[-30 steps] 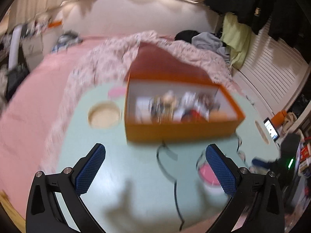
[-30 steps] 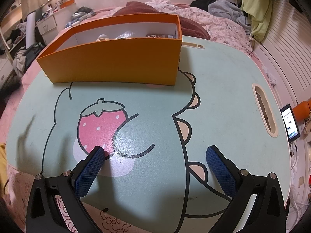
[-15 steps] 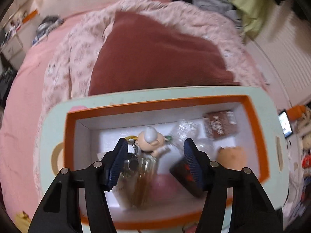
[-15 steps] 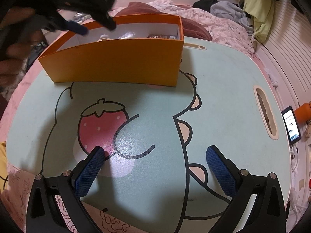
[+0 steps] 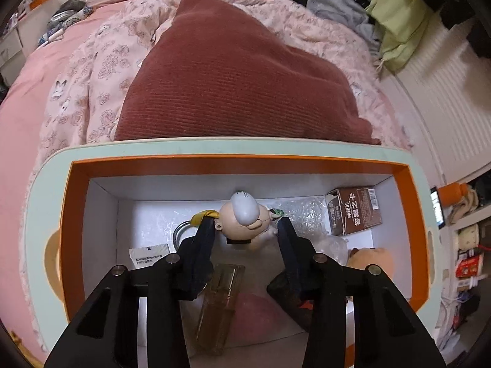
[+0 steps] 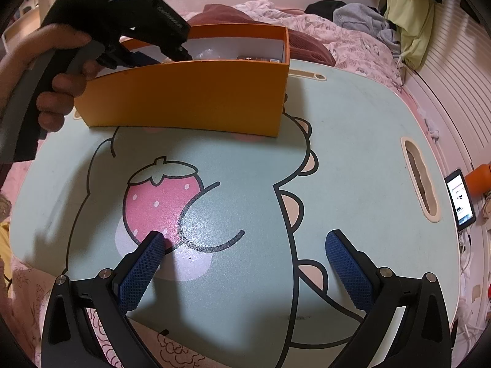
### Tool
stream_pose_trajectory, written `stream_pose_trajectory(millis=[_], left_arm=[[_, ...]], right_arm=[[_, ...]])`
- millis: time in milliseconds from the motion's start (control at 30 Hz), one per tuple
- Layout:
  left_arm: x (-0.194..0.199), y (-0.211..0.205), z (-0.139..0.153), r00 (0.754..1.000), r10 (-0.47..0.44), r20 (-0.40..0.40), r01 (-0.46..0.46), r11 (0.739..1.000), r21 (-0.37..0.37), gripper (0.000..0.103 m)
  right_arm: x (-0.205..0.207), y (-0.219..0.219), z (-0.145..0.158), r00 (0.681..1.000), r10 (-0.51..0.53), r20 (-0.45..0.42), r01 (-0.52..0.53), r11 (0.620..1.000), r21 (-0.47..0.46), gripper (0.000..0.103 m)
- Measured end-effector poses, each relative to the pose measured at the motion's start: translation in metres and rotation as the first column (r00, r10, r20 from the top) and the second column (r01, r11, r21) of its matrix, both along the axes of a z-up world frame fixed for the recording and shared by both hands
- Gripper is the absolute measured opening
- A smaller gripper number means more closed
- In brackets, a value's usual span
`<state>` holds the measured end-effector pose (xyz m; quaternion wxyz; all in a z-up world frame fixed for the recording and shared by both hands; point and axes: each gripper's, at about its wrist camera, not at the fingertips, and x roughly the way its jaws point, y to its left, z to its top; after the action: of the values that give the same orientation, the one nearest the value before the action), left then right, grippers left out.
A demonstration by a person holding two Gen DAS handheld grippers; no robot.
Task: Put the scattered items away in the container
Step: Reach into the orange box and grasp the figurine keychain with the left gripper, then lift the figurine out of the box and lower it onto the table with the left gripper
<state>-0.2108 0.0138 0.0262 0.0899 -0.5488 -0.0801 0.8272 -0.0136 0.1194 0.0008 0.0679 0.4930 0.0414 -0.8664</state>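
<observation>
The orange box (image 5: 236,163) with a white inside stands on the mint lap table (image 5: 214,147). My left gripper (image 5: 245,225) reaches down into it, jaws on either side of a small bald doll (image 5: 241,219); I cannot tell if they press it. Also inside are a clear amber bottle (image 5: 219,303), a brown carton (image 5: 356,211), a tan plush (image 5: 376,259), a white packet (image 5: 148,253) and crumpled plastic (image 5: 302,214). My right gripper (image 6: 244,251) is open and empty over the strawberry print (image 6: 161,202). In that view the box (image 6: 196,95) stands at the back with the left gripper (image 6: 135,33) dipped into it.
A dark red pillow (image 5: 239,76) and a flowered quilt (image 5: 98,70) lie on the bed behind the table. A handle slot (image 6: 419,181) is cut into the table's right side. A phone (image 6: 460,199) and an orange bottle (image 6: 480,179) lie off the right edge.
My left gripper moved forward over the box and down into it, and its jaws narrowed around the doll. My right gripper stayed still.
</observation>
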Motion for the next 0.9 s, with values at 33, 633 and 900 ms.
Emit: stream_pose_trajectory(millis=[33, 633, 900], left_arm=[[0.001, -0.002, 0.0, 1.0, 0.003, -0.008, -0.003, 1.0, 0.006, 0.043], [0.13, -0.031, 0.08, 0.953, 0.013, -0.303, 0.061, 0.97, 0.234, 0.043], [0.171, -0.037, 0.055, 0.949, 0.025, -0.315, 0.069, 0.956, 0.284, 0.043]], right_arm=[[0.0, 0.0, 0.0, 1.0, 0.0, 0.0, 0.0, 1.0, 0.0, 0.103], [0.005, 0.001, 0.007, 1.0, -0.01, -0.019, 0.009, 0.999, -0.048, 0.095], [0.013, 0.016, 0.054, 0.985, -0.017, -0.171, -0.015, 0.983, -0.184, 0.076]])
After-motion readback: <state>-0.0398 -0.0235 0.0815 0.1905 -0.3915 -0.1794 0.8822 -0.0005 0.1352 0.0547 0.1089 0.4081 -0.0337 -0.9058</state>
